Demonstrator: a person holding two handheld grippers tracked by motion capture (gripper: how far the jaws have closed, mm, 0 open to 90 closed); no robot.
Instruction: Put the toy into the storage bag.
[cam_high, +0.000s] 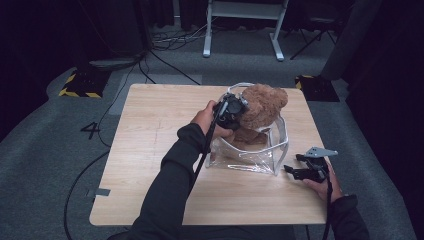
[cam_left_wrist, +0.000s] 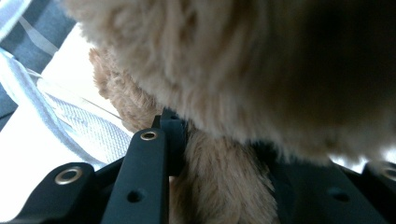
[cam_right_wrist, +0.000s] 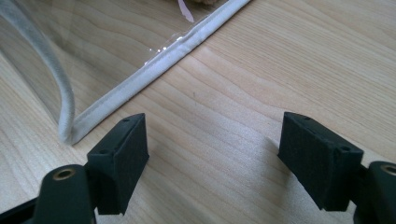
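Note:
A brown teddy bear (cam_high: 262, 107) sits upright in a clear plastic bag with white trim (cam_high: 250, 155) on the wooden table (cam_high: 150, 150), its head above the bag's rim. My left gripper (cam_high: 235, 111) is at the bear's left side, just below the head. In the left gripper view, fur (cam_left_wrist: 224, 60) fills the gap and my left gripper (cam_left_wrist: 224, 149) is shut on the bear below its head. My right gripper (cam_high: 294, 164) rests low over the table to the right of the bag. It stands open (cam_right_wrist: 215, 158) with bare wood between the pads, and the bag's white edge (cam_right_wrist: 154, 65) lies just ahead.
Bare tabletop lies to the left of the bag and along the front edge. Cables run over the grey carpet (cam_high: 75, 165) on the left. A white frame on feet (cam_high: 245, 30) stands behind the table. The table's right edge (cam_high: 320, 150) is close to my right hand.

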